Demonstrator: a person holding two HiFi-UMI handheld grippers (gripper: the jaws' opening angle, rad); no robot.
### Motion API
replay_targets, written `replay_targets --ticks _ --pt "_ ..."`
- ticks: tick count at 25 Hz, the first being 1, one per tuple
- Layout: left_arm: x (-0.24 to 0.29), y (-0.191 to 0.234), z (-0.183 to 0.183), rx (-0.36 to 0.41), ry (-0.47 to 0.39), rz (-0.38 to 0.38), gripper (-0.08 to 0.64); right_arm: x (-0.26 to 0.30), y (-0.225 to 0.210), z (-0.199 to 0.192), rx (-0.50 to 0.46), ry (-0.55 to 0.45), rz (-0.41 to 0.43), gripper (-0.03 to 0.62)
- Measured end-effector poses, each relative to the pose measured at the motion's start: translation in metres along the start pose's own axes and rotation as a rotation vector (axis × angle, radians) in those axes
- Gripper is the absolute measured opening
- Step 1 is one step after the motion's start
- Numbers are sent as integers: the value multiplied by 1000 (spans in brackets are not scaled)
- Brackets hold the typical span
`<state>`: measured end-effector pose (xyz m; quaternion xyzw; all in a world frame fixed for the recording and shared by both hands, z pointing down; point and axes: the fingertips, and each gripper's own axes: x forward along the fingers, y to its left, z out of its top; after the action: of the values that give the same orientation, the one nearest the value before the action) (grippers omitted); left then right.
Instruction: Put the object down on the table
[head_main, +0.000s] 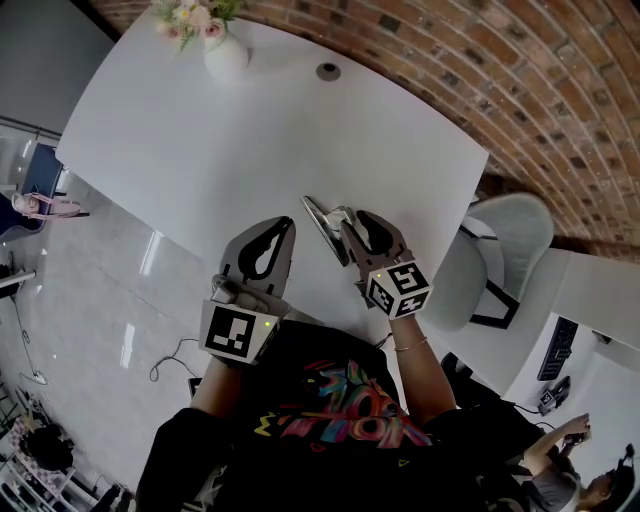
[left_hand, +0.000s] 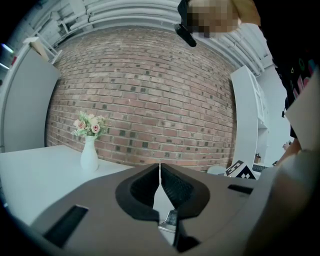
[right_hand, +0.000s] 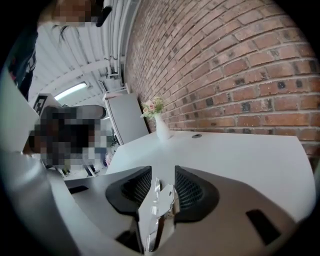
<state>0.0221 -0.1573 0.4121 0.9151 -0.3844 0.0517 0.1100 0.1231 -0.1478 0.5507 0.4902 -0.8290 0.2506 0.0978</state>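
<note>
Table (head_main: 250, 130) bears half-hidden, seemingly loose metal object (head_main: 325, 228).

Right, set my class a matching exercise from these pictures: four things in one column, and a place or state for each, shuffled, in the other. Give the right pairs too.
Column one
1. vase of flowers
2. left gripper
3. right gripper
4. metal piece

Column two
A. jaws apart
B. at the far end of the table, by the brick wall
C. jaws shut together, nothing between them
D. between a gripper's open jaws

Pairs: 1-B, 2-C, 3-A, 4-D
</note>
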Motion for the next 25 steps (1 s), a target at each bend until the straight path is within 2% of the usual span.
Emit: replay_targets --ticks 2,7,10,14,18,25 --pt "-1 -1 6 -6 -22 3 30 -4 5 9 0 -20 0 146" --pt "-8 -7 13 25 -11 -28 29 -20 20 40 -30 -87 -11 146" --pt "-13 -12 23 37 -23 -36 29 -35 33 63 -85 -123 -21 146" --pt "-17 -17 47 63 -84 -62 29 -54 51 97 -159 -178 -36 138" --pt "-22 -22 62 74 -94 -77 29 -73 66 123 -220 -216 -48 126" --pt "-28 -42 81 95 -114 -141 30 -119 79 153 -267 -300 -93 90"
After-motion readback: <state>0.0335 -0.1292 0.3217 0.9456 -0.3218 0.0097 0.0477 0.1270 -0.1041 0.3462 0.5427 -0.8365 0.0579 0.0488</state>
